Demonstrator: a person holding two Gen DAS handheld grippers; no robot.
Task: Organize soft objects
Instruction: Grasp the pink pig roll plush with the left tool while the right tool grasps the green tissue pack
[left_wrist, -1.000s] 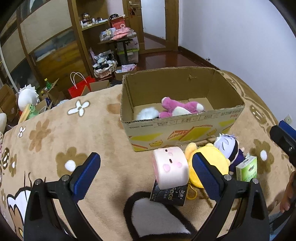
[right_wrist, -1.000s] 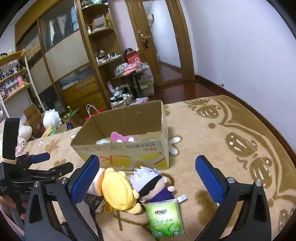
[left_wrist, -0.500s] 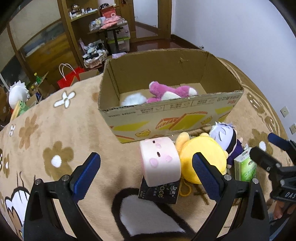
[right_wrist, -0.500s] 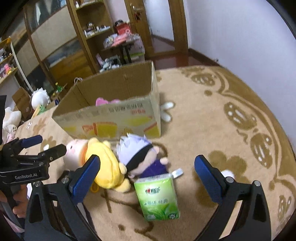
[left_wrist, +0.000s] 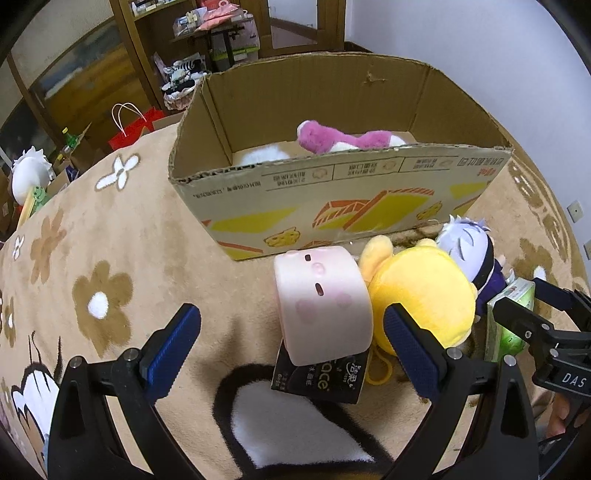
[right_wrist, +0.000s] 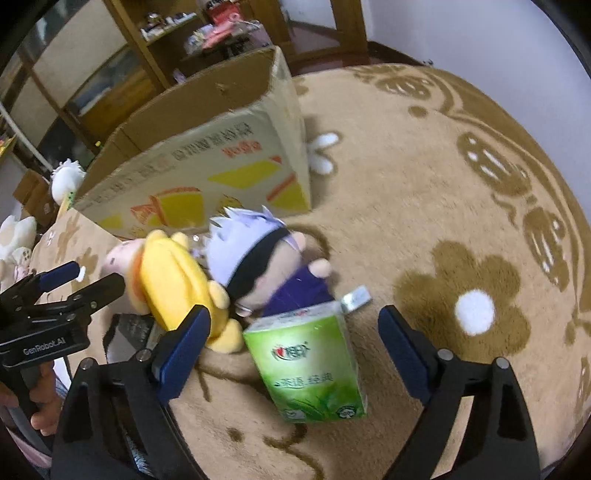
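A pink cube plush (left_wrist: 321, 306) lies on a black packet (left_wrist: 319, 380) in front of the cardboard box (left_wrist: 332, 192). My left gripper (left_wrist: 291, 347) is open, its jaws either side of the pink plush. A yellow plush (left_wrist: 421, 295) and a white-haired doll (left_wrist: 469, 251) lie beside it. The box holds a magenta plush (left_wrist: 343, 138) and a white one (left_wrist: 258, 157). My right gripper (right_wrist: 291, 347) is open around a green tissue pack (right_wrist: 310, 362), just in front of the doll (right_wrist: 258, 266) and yellow plush (right_wrist: 173, 280).
The objects lie on a tan flower-patterned rug (right_wrist: 461, 206). Shelves, a red bag (left_wrist: 133, 125) and clutter stand beyond the rug's far edge. A white wall is on the right. The left gripper shows in the right wrist view (right_wrist: 66, 288).
Both grippers have moved down and forward. The left has closed in on the pink plush; the right has closed in on the tissue pack. Both stay open.
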